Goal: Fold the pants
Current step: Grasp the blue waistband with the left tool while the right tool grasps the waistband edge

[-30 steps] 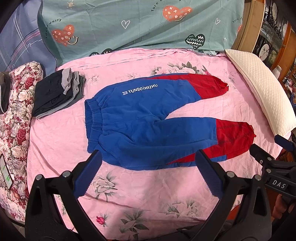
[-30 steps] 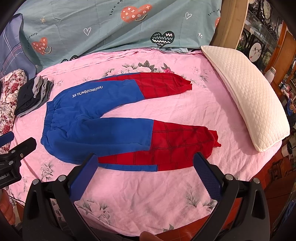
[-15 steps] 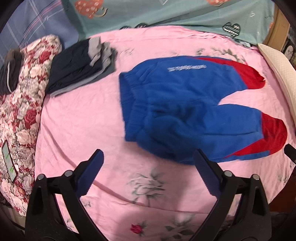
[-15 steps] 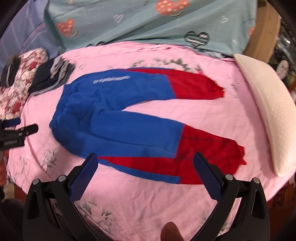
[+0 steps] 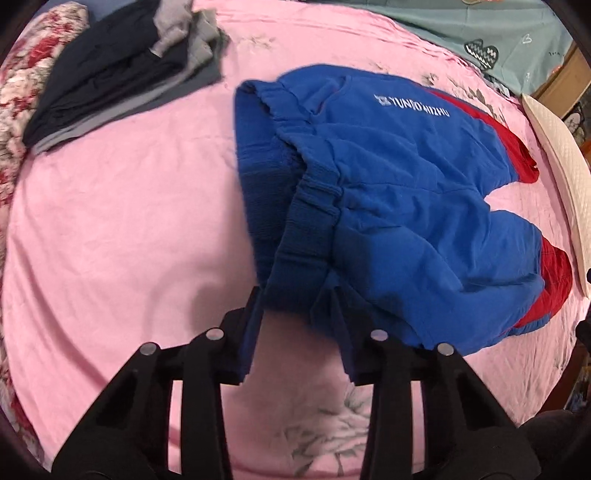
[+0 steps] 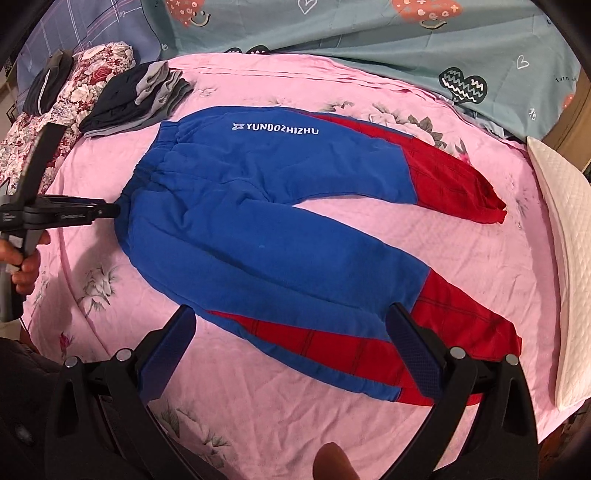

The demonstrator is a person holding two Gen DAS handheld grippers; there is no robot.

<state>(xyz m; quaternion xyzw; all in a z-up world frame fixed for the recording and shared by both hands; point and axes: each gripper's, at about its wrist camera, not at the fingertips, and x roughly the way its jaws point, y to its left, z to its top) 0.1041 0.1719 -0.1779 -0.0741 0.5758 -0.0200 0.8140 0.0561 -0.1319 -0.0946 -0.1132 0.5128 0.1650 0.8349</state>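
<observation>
Blue and red pants (image 6: 266,229) with white lettering lie spread on the pink floral bedsheet (image 6: 461,258), waistband left, legs right. In the left wrist view my left gripper (image 5: 295,306) has its jaws partly closed around the near corner of the waistband (image 5: 303,254); the fabric sits between the fingers. It also shows in the right wrist view (image 6: 110,211) at the waistband's left edge. My right gripper (image 6: 291,328) is open, jaws straddling the lower edge of the near leg above the sheet.
A stack of folded dark and grey clothes (image 6: 136,99) lies at the back left, beside a floral cushion (image 6: 74,88). A white quilted pillow (image 6: 565,240) lies along the right edge. A teal heart-print sheet (image 6: 369,33) hangs behind.
My left gripper moved forward and right to the waistband corner and narrowed its jaws around it. My right gripper moved in toward the near leg, still open.
</observation>
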